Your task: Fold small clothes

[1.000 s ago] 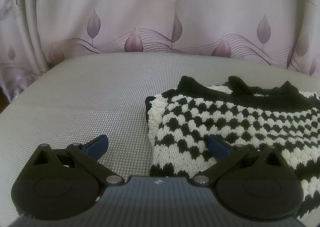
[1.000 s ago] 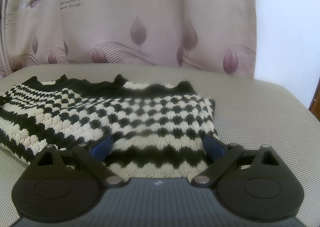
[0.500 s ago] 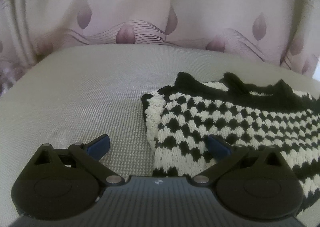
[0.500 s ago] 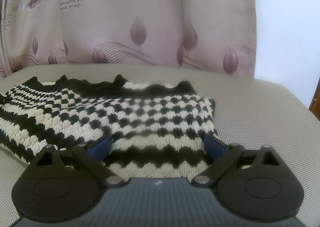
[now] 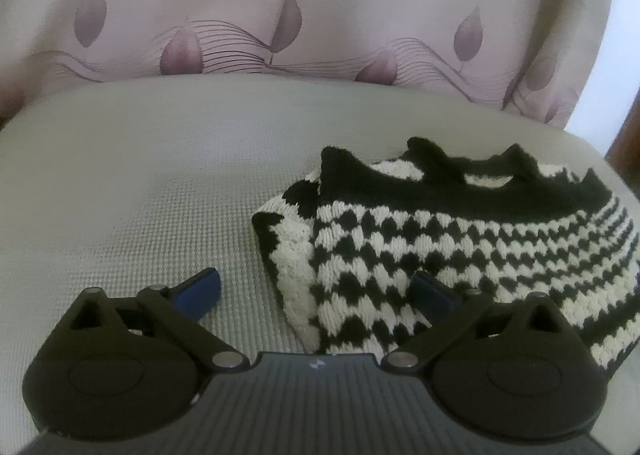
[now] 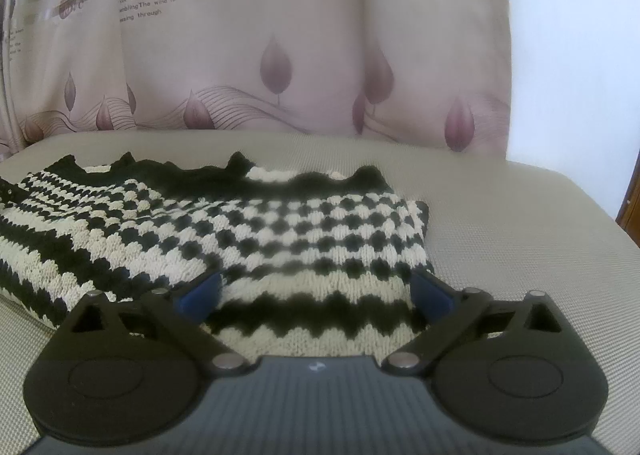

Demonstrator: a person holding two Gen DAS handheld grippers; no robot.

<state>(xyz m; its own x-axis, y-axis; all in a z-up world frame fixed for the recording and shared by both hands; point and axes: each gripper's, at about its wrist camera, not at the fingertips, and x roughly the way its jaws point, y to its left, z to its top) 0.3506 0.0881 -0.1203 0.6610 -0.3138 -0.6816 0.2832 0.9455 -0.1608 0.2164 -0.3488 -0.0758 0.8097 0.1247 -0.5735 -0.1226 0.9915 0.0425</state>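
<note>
Knitted black-and-cream wool, that is the small sweater [image 6: 248, 231] I am folding, and it lies flat on the grey woven cushion [image 5: 132, 191] in front of the leaf-print curtain [image 6: 280, 55]. My left gripper [image 5: 316, 293] is spread wide over its left edge, one blue pad above bare cushion and the other above the knit, gripping nothing. My right gripper [image 6: 316, 291] is just as wide over the right half, empty too. I judge the work partly done: the sides look turned in already, with a doubled edge at the left, though I cannot be sure. A further fold, hem to collar, seems left to do
</note>
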